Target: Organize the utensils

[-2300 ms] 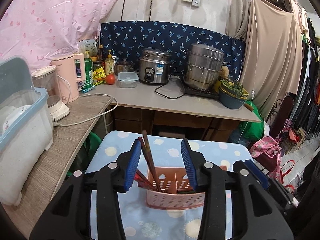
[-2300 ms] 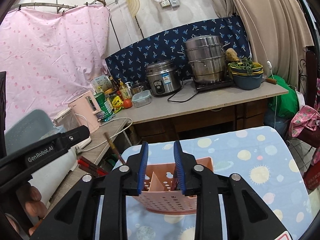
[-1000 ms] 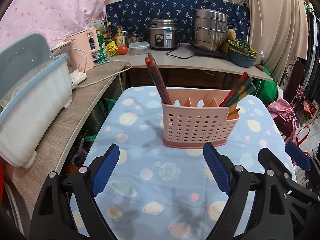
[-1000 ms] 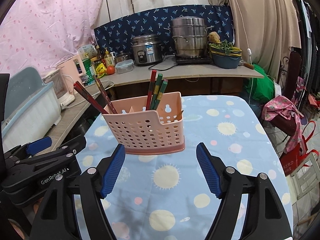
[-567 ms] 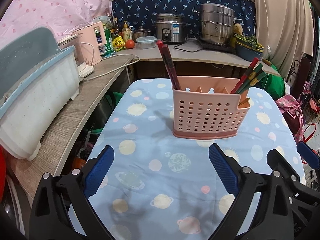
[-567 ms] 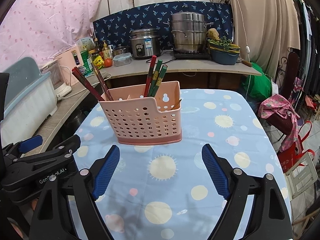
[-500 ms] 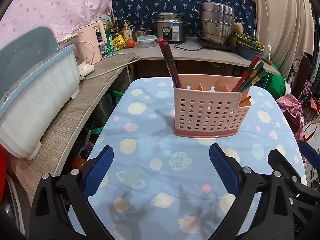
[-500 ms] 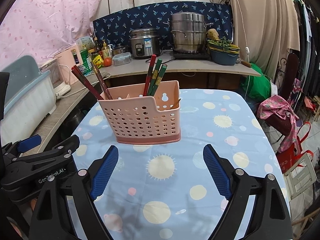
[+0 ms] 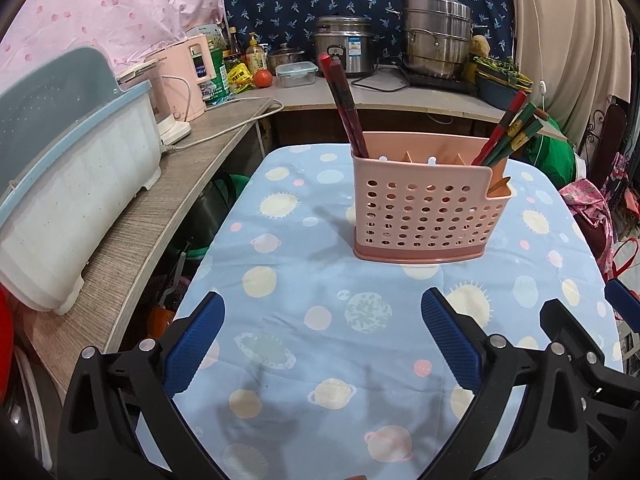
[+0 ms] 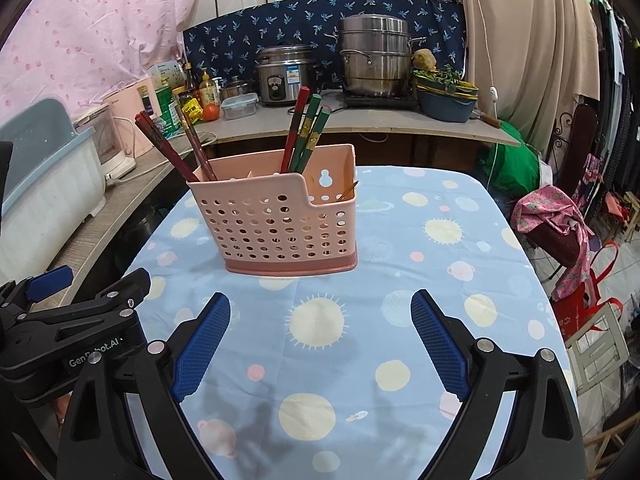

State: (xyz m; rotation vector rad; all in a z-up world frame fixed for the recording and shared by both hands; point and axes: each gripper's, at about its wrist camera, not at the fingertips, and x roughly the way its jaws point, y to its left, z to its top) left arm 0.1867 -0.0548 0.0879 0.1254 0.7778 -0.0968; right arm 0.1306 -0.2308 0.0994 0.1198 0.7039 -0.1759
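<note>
Looks like the sorting bit is basically done. Left gripper is spread wide and empty; right gripper is still opening, nothing between its jaws. The pink basket stands upright on the table straight ahead of both, well clear. Dark red chopsticks lean up-left, the green and red ones up-right. Next I'd guess just a check, or backing away.

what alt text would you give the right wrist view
A pink utensil basket stands on a blue tablecloth, with dark red chopsticks at its left end and red and green chopsticks near its right. The right gripper is opening in front, nothing between its jaws; kitchen counter behind.
</note>
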